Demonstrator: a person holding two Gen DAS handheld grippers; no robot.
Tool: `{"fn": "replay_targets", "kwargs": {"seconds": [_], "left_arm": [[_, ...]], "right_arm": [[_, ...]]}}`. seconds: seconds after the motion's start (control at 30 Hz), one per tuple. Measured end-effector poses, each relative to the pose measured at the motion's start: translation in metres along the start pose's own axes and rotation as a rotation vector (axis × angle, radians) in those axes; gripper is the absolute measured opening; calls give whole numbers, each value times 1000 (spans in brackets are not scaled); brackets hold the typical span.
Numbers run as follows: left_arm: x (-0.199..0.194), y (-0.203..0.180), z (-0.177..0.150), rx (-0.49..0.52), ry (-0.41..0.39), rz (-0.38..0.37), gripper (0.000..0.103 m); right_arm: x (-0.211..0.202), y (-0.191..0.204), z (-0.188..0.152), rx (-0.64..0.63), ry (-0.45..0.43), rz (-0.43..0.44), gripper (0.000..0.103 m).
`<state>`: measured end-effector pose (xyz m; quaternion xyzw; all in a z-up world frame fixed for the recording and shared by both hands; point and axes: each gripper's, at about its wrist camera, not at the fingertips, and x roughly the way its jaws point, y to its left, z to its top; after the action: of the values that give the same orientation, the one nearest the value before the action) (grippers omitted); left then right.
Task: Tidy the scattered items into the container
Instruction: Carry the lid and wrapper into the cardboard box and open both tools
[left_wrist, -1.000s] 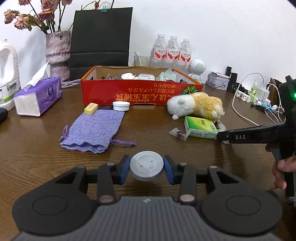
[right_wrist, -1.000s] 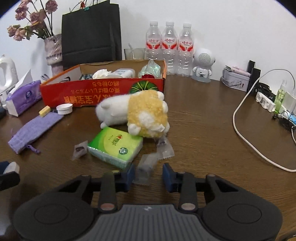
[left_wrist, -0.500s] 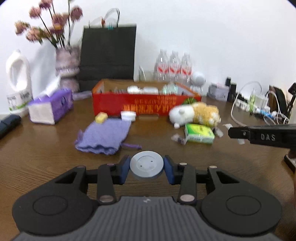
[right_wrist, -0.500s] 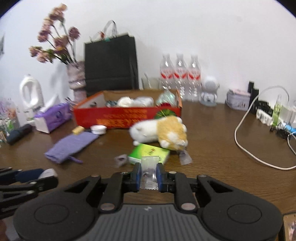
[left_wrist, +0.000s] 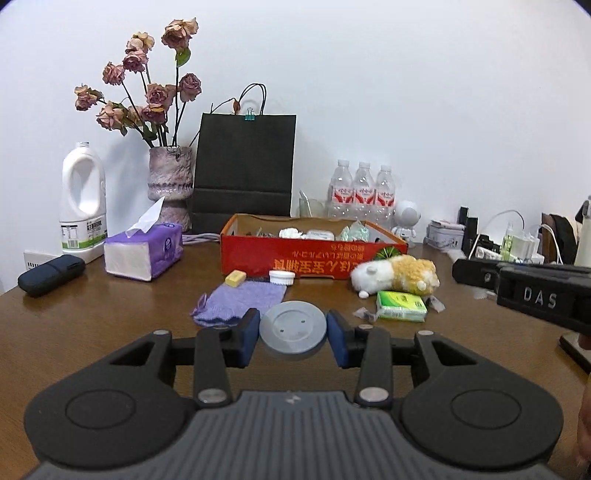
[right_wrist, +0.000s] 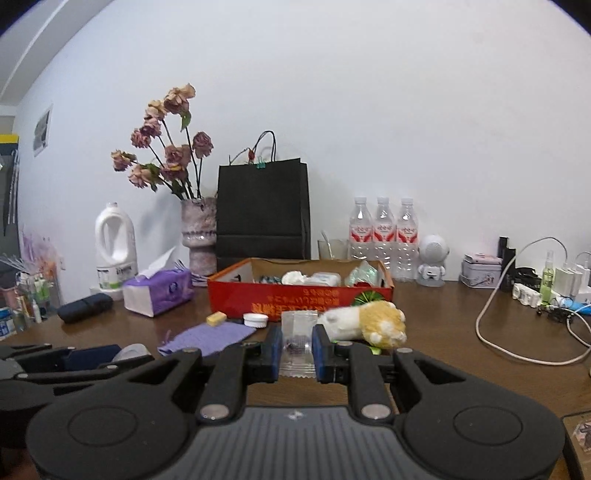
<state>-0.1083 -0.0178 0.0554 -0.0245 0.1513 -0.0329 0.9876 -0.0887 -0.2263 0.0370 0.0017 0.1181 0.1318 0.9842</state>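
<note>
Right wrist view: right tool (right_wrist: 296, 349), having just clenched onto the clear sachet (right_wrist: 297, 341), is lifting it off the bench (right_wrist: 461, 339); left tool (left_wrist: 293, 334) is gripping a grey disc (left_wrist: 293, 329), both bound for the red box (right_wrist: 295, 299) at frame centre.

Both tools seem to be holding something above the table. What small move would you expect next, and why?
Probably both carry forward toward the red box. The left tool is clamped on a grey round lid, the right tool on a clear plastic packet, both lifted clear of the table, and the box sits open straight ahead.
</note>
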Motion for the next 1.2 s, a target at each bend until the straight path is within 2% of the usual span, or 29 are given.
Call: {"fn": "replay_targets", "kwargs": {"seconds": [0.1,0.17,0.23,0.3,0.33,0.47,0.63,0.7,0.8,0.9,1.0,1.03,1.07,1.1,1.13,1.2], "left_arm": [[24,10,30,7,-13,-35,41],[49,17,63,28,-39,-56,41],[82,20,100,58,-45,-69,41],[125,19,133,92,-8,-110,41],[150,18,147,103,27,-139,41],[264,6,175,167,257,-200,41],[382,4,168,129,546,-224,41],[416,5,160,118,635,-234,41],[438,-2,144,147,698,-267,41],[453,-15,133,229,724,-302,41],[465,-19,129,244,770,-343,42],[465,-17,131,233,765,-368,48],[463,-16,133,239,741,-376,53],[461,-15,134,264,719,-364,64],[458,-13,135,286,702,-357,69],[454,-6,138,279,702,-360,69]], "right_arm": [[16,11,17,-6,-1,8,16],[25,14,33,-24,-23,-1,16],[42,12,64,-53,-56,-15,16],[75,2,98,-50,-65,-13,16],[102,-13,116,-28,-43,2,17],[204,-73,155,95,148,65,16],[333,-109,146,164,532,31,16],[370,-112,139,173,641,42,16],[403,-102,129,105,745,20,17],[419,-92,115,78,841,18,17],[429,-87,104,72,917,22,19],[430,-86,104,69,933,22,19],[433,-86,104,67,942,26,26],[434,-87,105,64,950,31,27],[435,-88,107,65,955,35,29],[434,-91,114,89,953,47,36]]}}
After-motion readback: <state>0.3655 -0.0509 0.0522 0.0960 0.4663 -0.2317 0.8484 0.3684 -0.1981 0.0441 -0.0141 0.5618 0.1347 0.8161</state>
